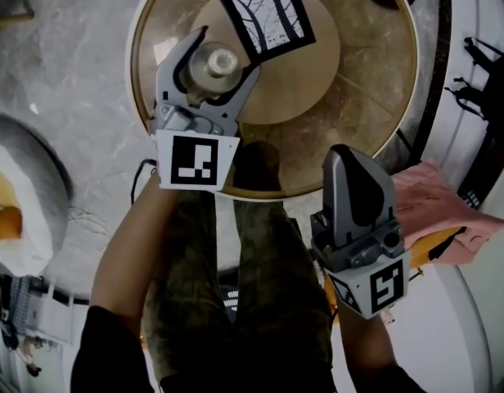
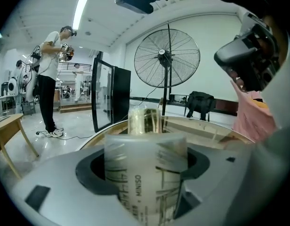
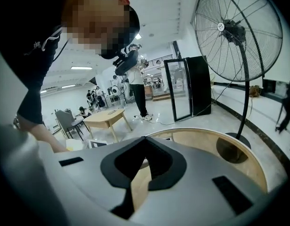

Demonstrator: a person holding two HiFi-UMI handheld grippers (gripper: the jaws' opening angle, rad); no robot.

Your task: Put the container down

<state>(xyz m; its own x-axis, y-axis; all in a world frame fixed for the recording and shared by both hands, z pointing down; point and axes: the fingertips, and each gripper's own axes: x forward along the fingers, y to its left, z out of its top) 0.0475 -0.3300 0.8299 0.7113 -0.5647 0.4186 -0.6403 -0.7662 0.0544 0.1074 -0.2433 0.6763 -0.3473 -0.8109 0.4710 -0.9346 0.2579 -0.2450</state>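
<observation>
The container (image 1: 215,64) is a clear cylinder with a pale lid and a black tree print. My left gripper (image 1: 227,52) is shut on it over the left part of the round wooden table (image 1: 375,97), at the edge of the raised centre disc (image 1: 309,72). Whether it touches the table, I cannot tell. In the left gripper view the container (image 2: 147,173) fills the gap between the jaws of the left gripper (image 2: 146,166). My right gripper (image 1: 344,155) hangs shut and empty at the table's near edge. In its own view the right gripper (image 3: 144,140) shows both jaws meeting.
A tree-print card (image 1: 264,11) lies on the disc beyond the container. A pink cloth (image 1: 436,207) lies at the right, and a white round seat (image 1: 23,195) at the left. A big standing fan (image 2: 167,58), a black glass-door cabinet (image 2: 112,95) and a standing person (image 2: 51,79) are beyond the table.
</observation>
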